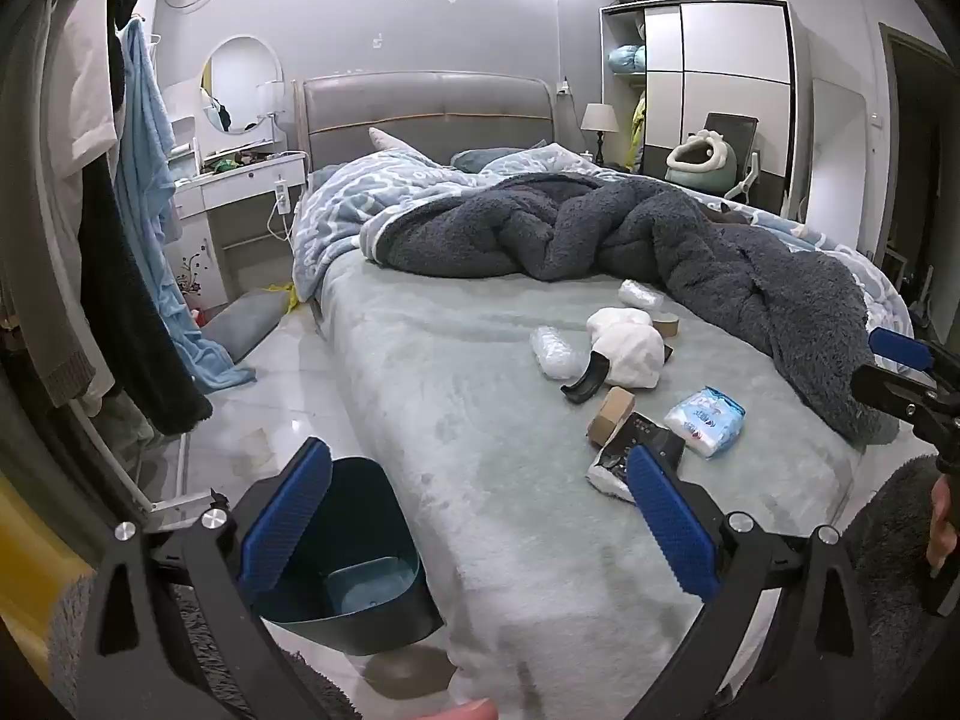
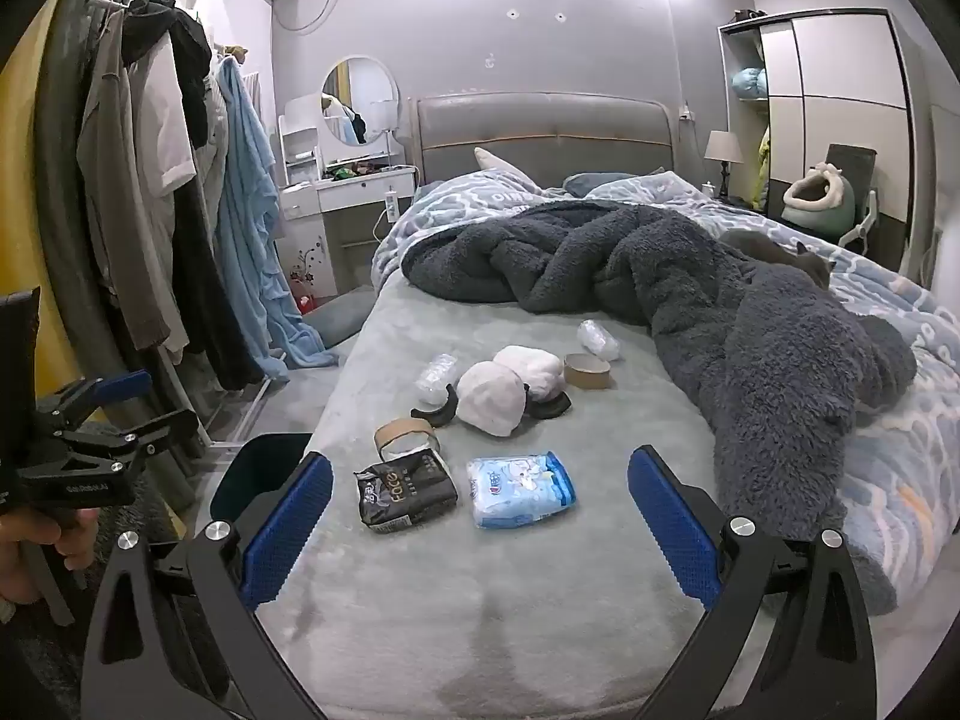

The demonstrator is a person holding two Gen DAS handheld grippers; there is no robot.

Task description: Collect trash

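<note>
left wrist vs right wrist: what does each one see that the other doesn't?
Left wrist only: inside of the bin on the floor beside the bed, and the open right claw at the frame's right edge.

Right wrist only: the black pack's printed front, an empty tape roll behind it, and the left claw at the left edge.

Both: blue tissue pack, white hat, second tape roll, two crumpled clear bottles, grey blanket, headboard, vanity mirror and wardrobe. Each view's own claw is open and empty.
</note>
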